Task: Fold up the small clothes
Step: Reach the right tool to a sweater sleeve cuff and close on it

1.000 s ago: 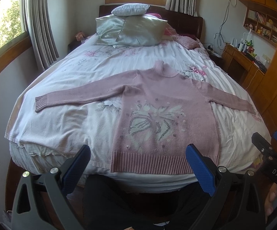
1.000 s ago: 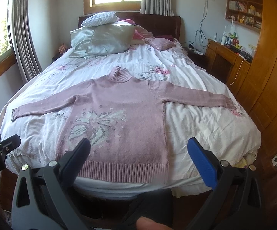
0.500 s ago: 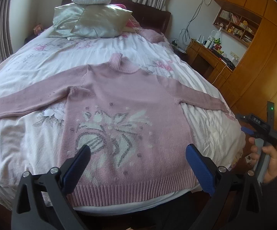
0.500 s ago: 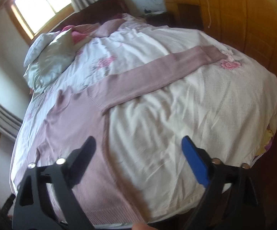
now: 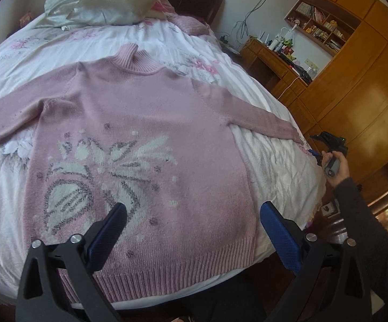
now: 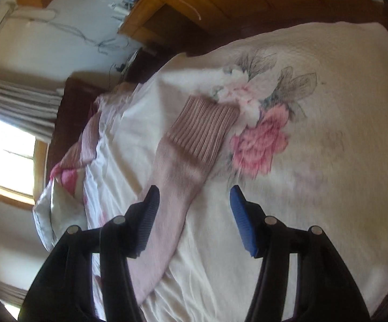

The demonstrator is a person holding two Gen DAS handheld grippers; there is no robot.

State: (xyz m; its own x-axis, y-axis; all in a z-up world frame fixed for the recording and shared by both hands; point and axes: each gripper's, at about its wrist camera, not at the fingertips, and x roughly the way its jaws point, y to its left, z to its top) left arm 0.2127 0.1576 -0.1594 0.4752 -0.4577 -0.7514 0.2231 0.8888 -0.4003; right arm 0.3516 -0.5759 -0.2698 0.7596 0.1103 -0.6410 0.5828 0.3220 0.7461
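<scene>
A pink knitted sweater (image 5: pixel 140 139) with a grey and white flower pattern lies flat on the bed, front up, both sleeves spread out. My left gripper (image 5: pixel 194 214) hovers open above its lower hem with nothing between the fingers. In the left wrist view a hand holds my right gripper (image 5: pixel 328 147) at the end of the sweater's right sleeve. The right wrist view looks down that sleeve (image 6: pixel 177 182): my right gripper (image 6: pixel 194 198) is open just above it, short of the ribbed cuff (image 6: pixel 204 128).
The bed has a white floral quilt (image 6: pixel 314 161) and pillows (image 5: pixel 108 2) at the headboard. A wooden wardrobe (image 5: pixel 368 94) and desk (image 5: pixel 271 61) stand close along the bed's right side. A dark sleeve (image 5: pixel 360 228) crosses the lower right.
Both grippers have moved in closer to the bed. The right one has swung right and rolled over the right sleeve's cuff; the left has dropped towards the sweater's hem.
</scene>
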